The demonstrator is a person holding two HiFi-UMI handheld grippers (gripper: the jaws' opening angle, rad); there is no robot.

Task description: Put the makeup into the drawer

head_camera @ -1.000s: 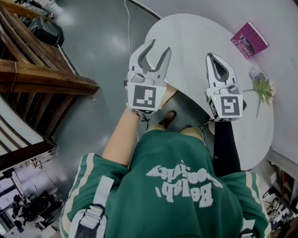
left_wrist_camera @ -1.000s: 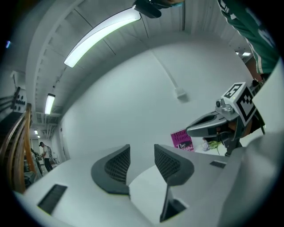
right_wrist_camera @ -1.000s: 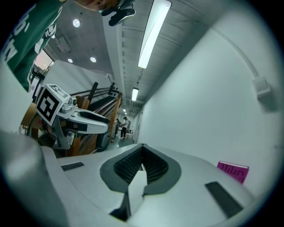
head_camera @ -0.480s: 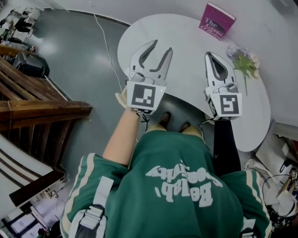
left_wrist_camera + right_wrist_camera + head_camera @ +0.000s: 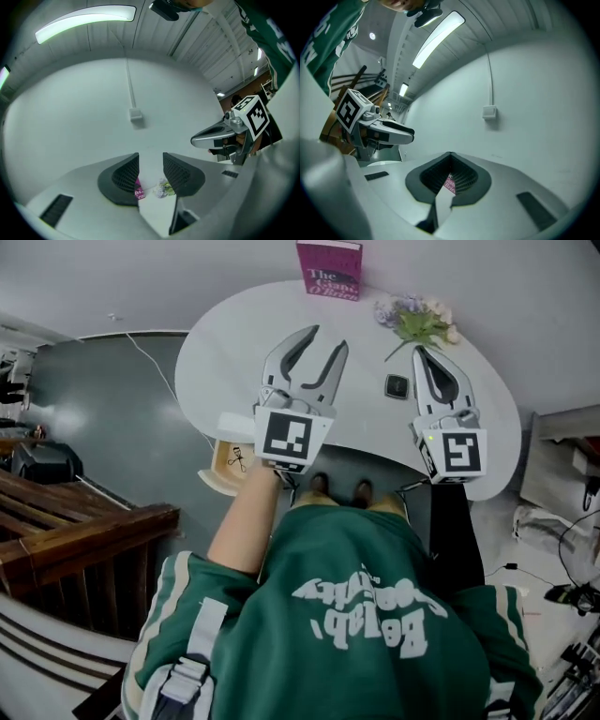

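Note:
A small dark square makeup compact lies on the white table, between my two grippers and closer to the right one. An open drawer with a wood-coloured inside juts from the table's left front edge, below my left gripper. My left gripper hovers over the table, open, with nothing between its fingers. My right gripper is shut and empty, just right of the compact. In the left gripper view the right gripper shows from the side; in the right gripper view the left gripper does.
A pink book stands at the table's far edge against the wall, with a small bunch of flowers to its right. A wooden staircase is at the left; cables lie on the floor at the right.
The view has swung round to face the table squarely. Both grippers now hang over its middle; the compact and the open drawer have come into sight. Jaw states look unchanged.

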